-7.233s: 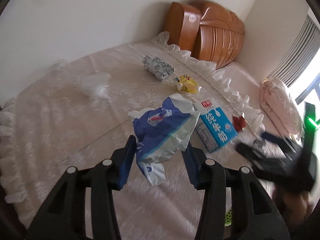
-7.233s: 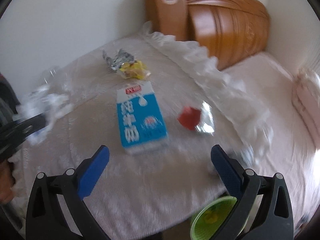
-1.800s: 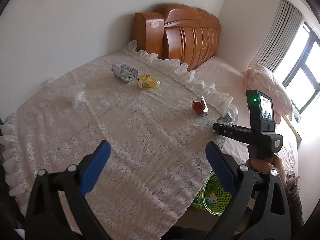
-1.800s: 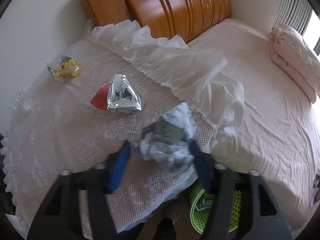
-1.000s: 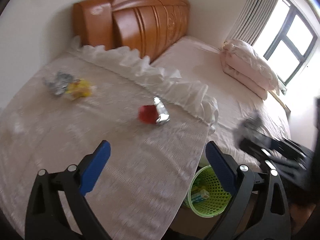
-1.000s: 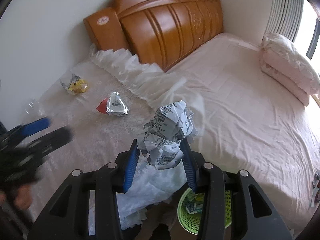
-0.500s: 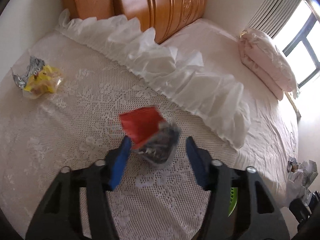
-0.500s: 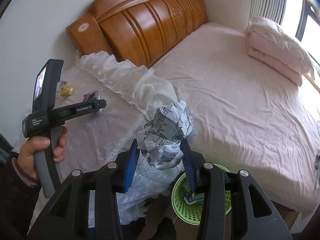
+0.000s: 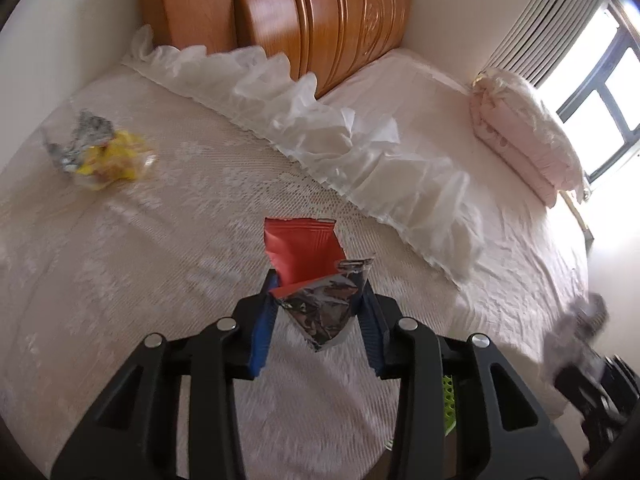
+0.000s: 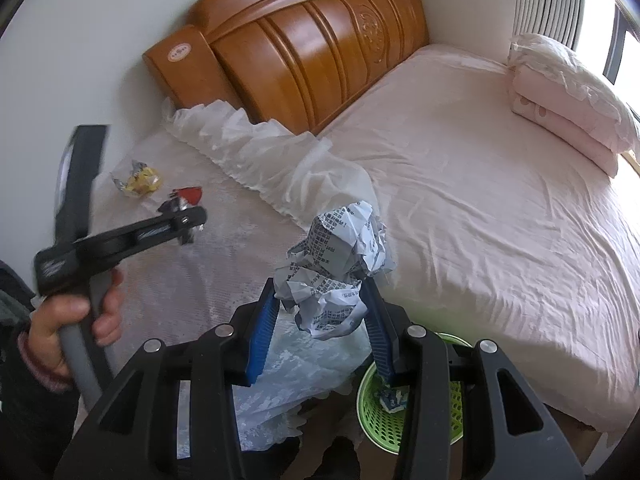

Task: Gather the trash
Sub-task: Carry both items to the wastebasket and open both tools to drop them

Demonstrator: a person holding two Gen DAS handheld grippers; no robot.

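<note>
My left gripper (image 9: 319, 282) is closing its jaws on a red and silver snack wrapper (image 9: 300, 246), and the blue pads press its crumpled silver end just above the lace bed cover (image 9: 160, 260). In the right wrist view the same left gripper (image 10: 184, 216) is held by a hand (image 10: 72, 320), with the red wrapper (image 10: 192, 194) at its tip. My right gripper (image 10: 319, 286) is shut on a crumpled ball of printed paper (image 10: 340, 240), above the bed's edge. A green basket (image 10: 376, 412) with trash in it stands on the floor just below it.
A yellow and silver wrapper (image 9: 100, 156) lies on the lace cover near the wall. A wooden headboard (image 9: 320, 20) stands behind the ruffled edge (image 9: 340, 140). A folded pink quilt (image 9: 520, 128) rests on the pink sheet by the window.
The left gripper came down over the red and silver wrapper and closed from wide open onto it. The right gripper kept its hold on the paper ball and drifted slightly.
</note>
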